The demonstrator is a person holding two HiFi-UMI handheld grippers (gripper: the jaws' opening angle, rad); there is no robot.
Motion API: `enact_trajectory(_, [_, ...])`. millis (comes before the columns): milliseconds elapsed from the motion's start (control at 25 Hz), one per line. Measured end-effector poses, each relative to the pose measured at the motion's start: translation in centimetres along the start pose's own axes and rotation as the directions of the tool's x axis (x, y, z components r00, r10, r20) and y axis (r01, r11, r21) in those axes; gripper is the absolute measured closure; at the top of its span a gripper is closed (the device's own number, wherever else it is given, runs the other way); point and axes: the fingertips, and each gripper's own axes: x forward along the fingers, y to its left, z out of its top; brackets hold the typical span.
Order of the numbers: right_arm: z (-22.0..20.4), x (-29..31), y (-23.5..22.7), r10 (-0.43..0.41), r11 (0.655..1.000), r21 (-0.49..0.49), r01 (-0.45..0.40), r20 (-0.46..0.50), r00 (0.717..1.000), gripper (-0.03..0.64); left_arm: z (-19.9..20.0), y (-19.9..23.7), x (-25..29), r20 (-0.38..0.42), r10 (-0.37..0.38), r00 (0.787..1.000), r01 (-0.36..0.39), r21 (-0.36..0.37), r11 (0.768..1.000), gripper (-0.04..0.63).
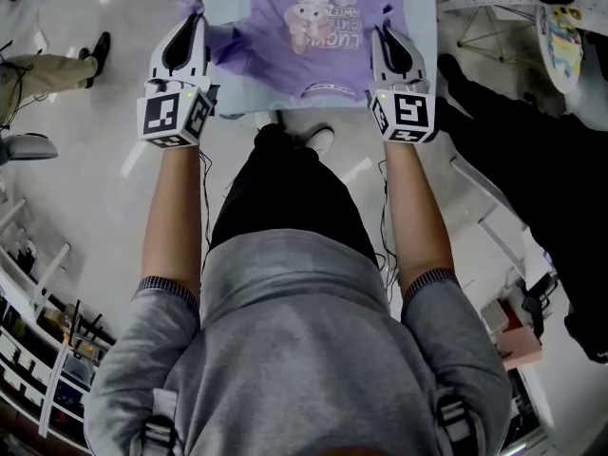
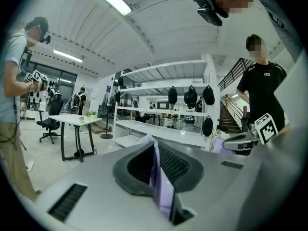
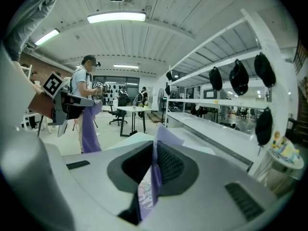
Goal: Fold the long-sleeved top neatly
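Purple top (image 1: 318, 22) is stretching out between both grippers. Left gripper (image 1: 193, 22) and right gripper (image 1: 388, 34) fingers are each clamping shut on its side edges.

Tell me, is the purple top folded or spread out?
Spread out: the purple long-sleeved top shows its printed front, held stretched between the left gripper and right gripper.

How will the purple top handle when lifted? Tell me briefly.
Probably floppy: the top droops limply below the left gripper. Probably light: thin pinches by that and the right gripper carry it. It may sag in the middle, since it is held at only two points.
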Motion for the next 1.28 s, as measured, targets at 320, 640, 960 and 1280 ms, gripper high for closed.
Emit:
enact_trajectory(320, [-1.2, 3.9, 8.8, 0.130, 0.984, -0.116, -0.135, -0.048, 0.990, 0.584, -1.9, -1.3, 0.4, -0.022, -0.042, 0.999, 0.042, 0.011, 0.999, 0.555])
enact_trajectory(640, [-6.2, 6.8, 15.5, 0.251, 0.920, -0.265, -0.289, -0.168, 0.953, 0.583, -1.4, -2.2, 0.7, 0.004, -0.078, 0.997, 0.078, 0.047, 0.996, 0.555])
enact_trajectory(960, [-11.5, 7.5, 20.0, 0.341, 0.790, -0.422, -0.444, -0.300, 0.891, 0.581, -0.8, -3.8, 0.8, 0.013, -0.118, 0.993, 0.117, 0.079, 0.990, 0.555])
enact_trajectory(1280, [-12.3, 7.4, 21.0, 0.371, 0.791, -0.367, -0.490, -0.350, 0.861, 0.460, -1.1, -3.7, 0.8, -0.005, -0.146, 0.989, 0.146, 0.109, 0.983, 0.555])
